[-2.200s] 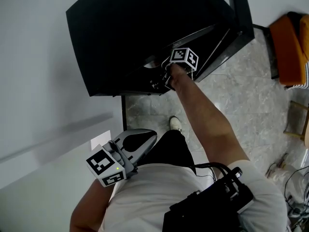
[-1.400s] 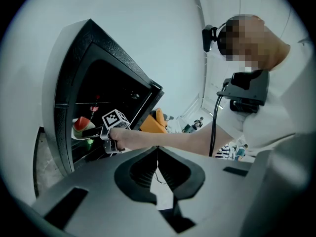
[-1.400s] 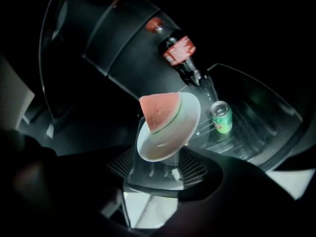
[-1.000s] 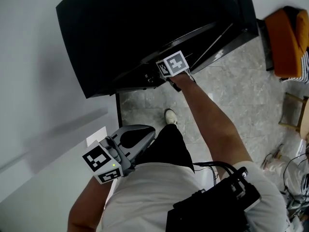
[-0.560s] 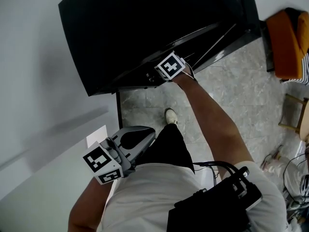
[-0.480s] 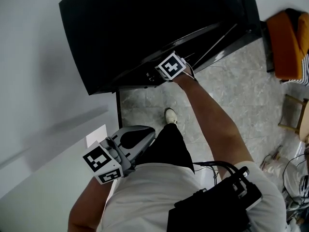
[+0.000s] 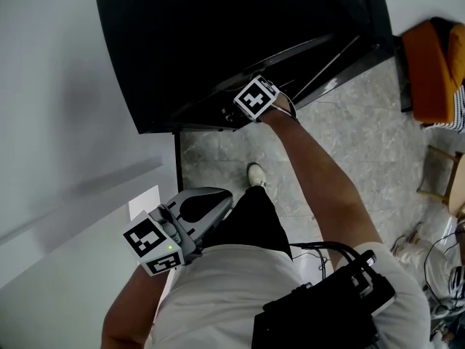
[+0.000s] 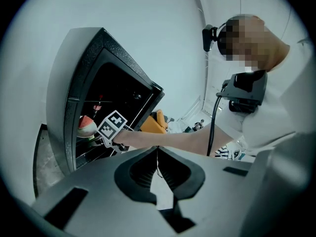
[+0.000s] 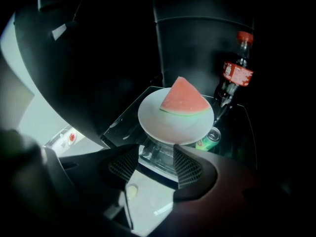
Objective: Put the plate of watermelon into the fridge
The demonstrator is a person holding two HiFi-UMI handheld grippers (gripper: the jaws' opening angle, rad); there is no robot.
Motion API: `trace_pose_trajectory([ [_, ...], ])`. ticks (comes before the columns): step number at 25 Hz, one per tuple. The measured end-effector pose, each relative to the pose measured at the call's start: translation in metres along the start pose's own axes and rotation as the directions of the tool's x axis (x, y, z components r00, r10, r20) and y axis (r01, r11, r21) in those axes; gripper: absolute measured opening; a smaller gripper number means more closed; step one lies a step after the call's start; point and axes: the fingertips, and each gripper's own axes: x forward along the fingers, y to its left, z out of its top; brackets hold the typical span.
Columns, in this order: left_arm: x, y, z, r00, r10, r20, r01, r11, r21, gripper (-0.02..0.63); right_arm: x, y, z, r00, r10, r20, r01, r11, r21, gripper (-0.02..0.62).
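The white plate [image 9: 175,120] with a red watermelon wedge [image 9: 183,101] rests on a glass shelf inside the dark fridge [image 7: 218,35]. Just short of the plate's near rim, my right gripper [image 9: 155,164] stands open; its pads touch nothing. In the head view its marker cube [image 7: 256,98] sits at the fridge opening. In the left gripper view, the wedge [image 8: 87,126] shows in the fridge beside that cube [image 8: 112,125]. My left gripper [image 7: 196,209] hangs by the person's waist, shut and empty, its tips [image 8: 158,149] meeting.
A cola bottle [image 9: 234,75] stands behind the plate at the right and a green can [image 9: 210,138] lies below the shelf. The fridge door [image 7: 363,13] stands open at the right. An orange chair [image 7: 429,71] is on the stone floor [image 7: 349,144]. White wall at left.
The right wrist has rolled, so its marker cube shows a different face, and the hand sits slightly lower left at the fridge opening. The left gripper has stayed put.
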Motion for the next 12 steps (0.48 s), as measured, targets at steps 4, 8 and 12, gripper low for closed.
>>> trace_pose_trajectory([
  [4,-0.005,-0.004,-0.004,1.0,-0.001,0.005,0.001,1.0,0.006,0.014,-0.003,-0.001,-0.004,1.0,-0.016,0.022,0.016,1.0,0.009,0.232],
  [8,-0.011,-0.01,-0.007,1.0,-0.013,0.015,0.012,1.0,0.02,0.014,-0.013,-0.001,-0.02,0.999,-0.04,-0.008,0.04,0.999,0.036,0.232],
  [12,-0.027,-0.023,-0.016,1.0,-0.025,0.018,0.024,0.999,0.038,0.014,-0.028,0.015,-0.026,0.999,-0.049,0.008,0.048,0.997,0.056,0.231],
])
